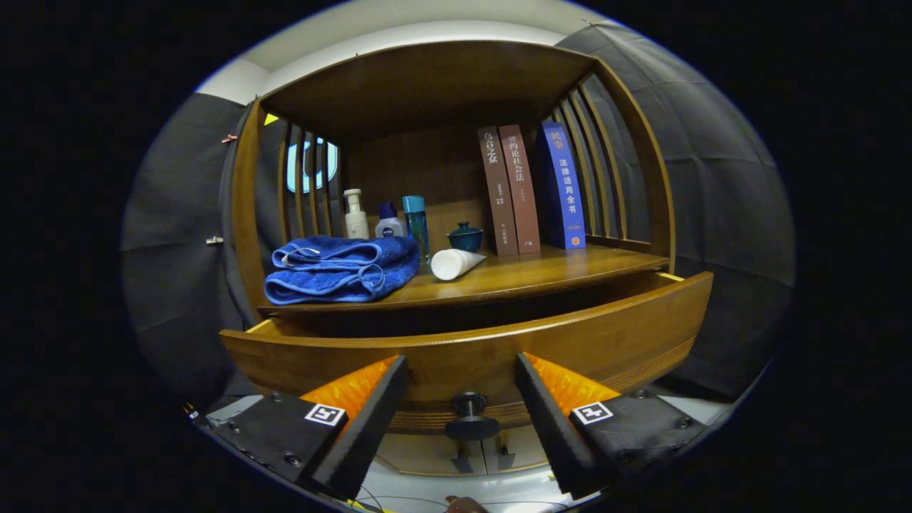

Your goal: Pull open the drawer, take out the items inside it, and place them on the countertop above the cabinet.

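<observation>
The gripper point(462, 399) has its fingers spread apart, one on each side of the dark round knob point(470, 415) of the drawer point(470, 342). Neither finger touches the knob; the knob sits free in the gap between them.

The drawer front stands forward of the cabinet body, leaving a dark opening behind its upper edge. Judgement: the pull-open step is finished or nearly so, and the retrieval step is next. The drawer interior is hidden behind the front panel, so its contents cannot be identified from this position. The next move calls for raising the gripper above the drawer front and angling it down into the opening to locate an item.

Above the drawer lies the countertop point(541, 274), a polished wooden surface. It carries a folded blue towel point(342, 267), a white tube point(454, 263) lying on its side, a few bottles point(388, 221), a small lidded cup point(465, 236) and three upright books point(531, 189). Free space remains along the front edge, right of the tube.

Slatted side panels and a wooden top enclose the shelf. Black cloth hangs around the cabinet.
</observation>
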`<state>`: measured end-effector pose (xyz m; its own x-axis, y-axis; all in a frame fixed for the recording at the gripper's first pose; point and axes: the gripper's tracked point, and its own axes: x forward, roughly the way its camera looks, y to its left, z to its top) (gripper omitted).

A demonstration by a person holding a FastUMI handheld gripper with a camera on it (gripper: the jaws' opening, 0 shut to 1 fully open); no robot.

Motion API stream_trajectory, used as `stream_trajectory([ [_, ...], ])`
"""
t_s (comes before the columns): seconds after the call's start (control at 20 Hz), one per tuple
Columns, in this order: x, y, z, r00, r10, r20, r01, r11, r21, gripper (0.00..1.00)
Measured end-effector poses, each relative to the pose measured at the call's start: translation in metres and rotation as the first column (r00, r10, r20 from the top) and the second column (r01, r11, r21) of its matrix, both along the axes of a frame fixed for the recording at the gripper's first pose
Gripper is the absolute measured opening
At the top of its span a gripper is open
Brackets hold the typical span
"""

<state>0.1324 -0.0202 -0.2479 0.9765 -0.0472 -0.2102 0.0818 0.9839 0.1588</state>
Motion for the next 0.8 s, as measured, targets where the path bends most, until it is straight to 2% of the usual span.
stream_trajectory([
  [0.35,0.036,-0.005,-0.01,1.0,0.006,-0.024,-0.006,1.0,-0.022,1.0],
  [0.8,0.05,-0.007,-0.013,0.999,-0.002,-0.037,0.001,0.999,-0.042,0.99],
])
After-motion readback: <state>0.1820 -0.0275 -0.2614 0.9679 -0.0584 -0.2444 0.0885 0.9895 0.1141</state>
